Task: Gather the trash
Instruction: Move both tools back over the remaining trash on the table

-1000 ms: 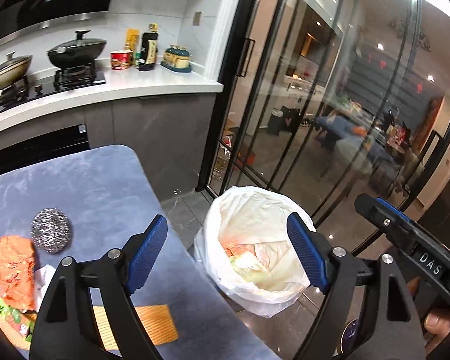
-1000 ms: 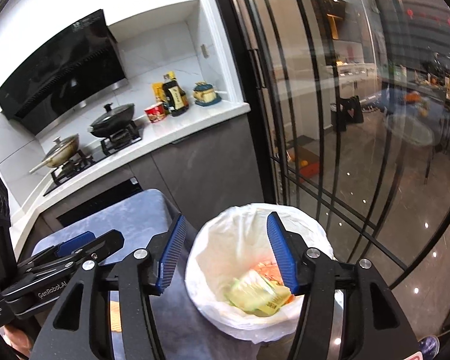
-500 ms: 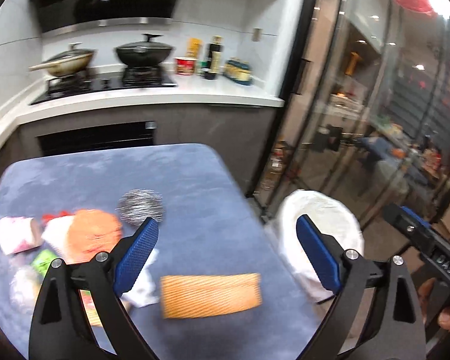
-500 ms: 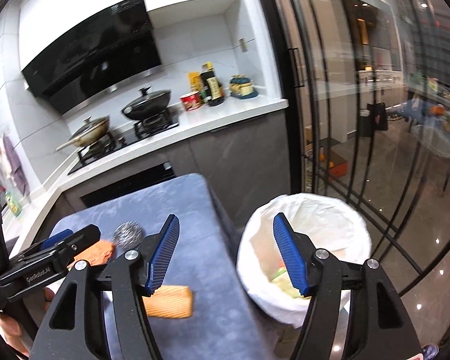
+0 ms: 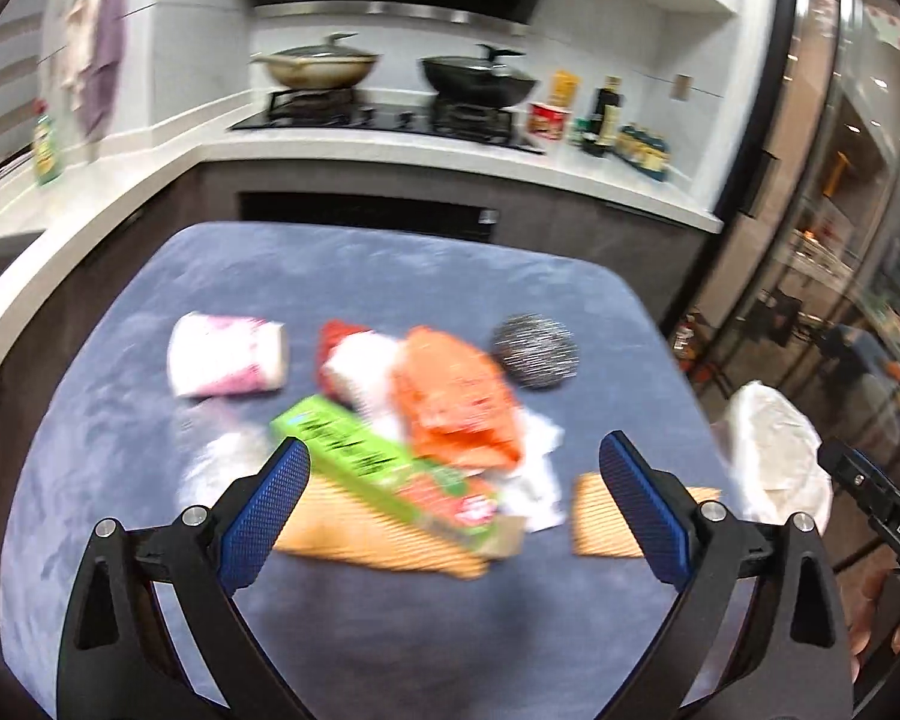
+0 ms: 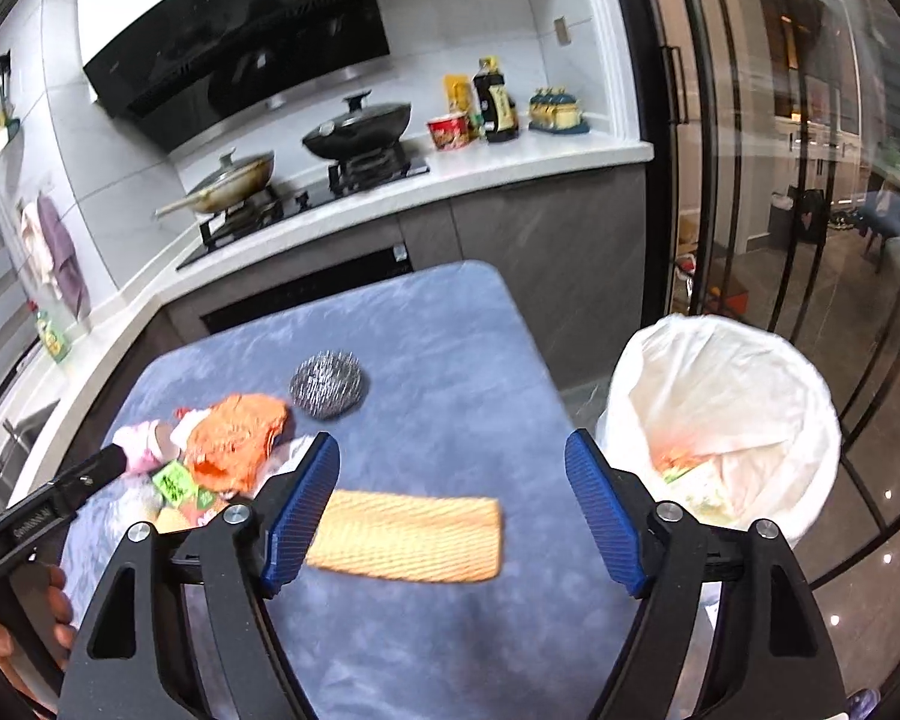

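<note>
A pile of trash lies on the blue table (image 5: 390, 276): an orange wrapper (image 5: 456, 402), a green box (image 5: 384, 468), a pink-and-white cup (image 5: 228, 363), white tissue (image 5: 534, 480) and a steel scourer (image 5: 534, 351). Yellow cloths (image 5: 378, 534) lie nearest me. My left gripper (image 5: 456, 510) is open and empty above the pile. My right gripper (image 6: 453, 510) is open and empty above a yellow cloth (image 6: 408, 534). The white-lined bin (image 6: 732, 420) stands to the right of the table and holds some trash.
A kitchen counter with a hob, two pans (image 6: 354, 126) and bottles (image 6: 495, 102) runs behind the table. Glass sliding doors (image 6: 780, 150) stand to the right, past the bin. The left gripper's body (image 6: 36, 516) shows at the lower left of the right wrist view.
Both grippers have swung left, away from the bin and over the table. The trash pile has come into the middle of the left wrist view. Both stay open and empty.
</note>
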Tool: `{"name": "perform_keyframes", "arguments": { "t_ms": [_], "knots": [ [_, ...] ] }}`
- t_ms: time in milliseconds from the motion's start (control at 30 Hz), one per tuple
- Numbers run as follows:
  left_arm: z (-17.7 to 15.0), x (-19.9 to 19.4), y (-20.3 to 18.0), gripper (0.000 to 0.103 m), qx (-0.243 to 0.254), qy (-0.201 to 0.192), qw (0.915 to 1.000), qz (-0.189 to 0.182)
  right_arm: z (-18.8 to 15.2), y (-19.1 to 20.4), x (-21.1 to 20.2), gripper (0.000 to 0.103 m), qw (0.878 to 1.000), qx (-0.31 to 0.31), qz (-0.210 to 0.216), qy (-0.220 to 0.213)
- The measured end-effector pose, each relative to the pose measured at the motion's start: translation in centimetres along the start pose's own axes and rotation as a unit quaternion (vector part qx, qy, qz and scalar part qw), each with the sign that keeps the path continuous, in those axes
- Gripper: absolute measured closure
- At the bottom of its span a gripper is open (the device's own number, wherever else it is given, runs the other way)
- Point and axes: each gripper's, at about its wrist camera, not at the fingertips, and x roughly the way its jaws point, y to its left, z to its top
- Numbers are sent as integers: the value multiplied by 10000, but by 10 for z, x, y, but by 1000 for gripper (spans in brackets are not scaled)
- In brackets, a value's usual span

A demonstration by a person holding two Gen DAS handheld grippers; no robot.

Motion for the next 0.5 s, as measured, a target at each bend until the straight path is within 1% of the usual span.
{"name": "perform_keyframes", "arguments": {
  "t_ms": [133,200,300,367,500],
  "knots": [
    [-11,1,31,10,-108,54,9994,315,-12,11,15,28,9998,-17,-14,205],
    [-16,3,51,10,-272,133,9985,450,-18,17,21,28,9995,5,25,301],
    [-22,9,75,10,-508,235,9970,540,-27,27,29,28,9989,-42,82,461],
    [-24,13,87,10,-603,288,9960,598,-32,35,34,28,9983,-107,129,558],
    [-30,21,102,10,-741,376,9948,593,-41,58,47,28,9964,-326,236,745]
  ]
}}
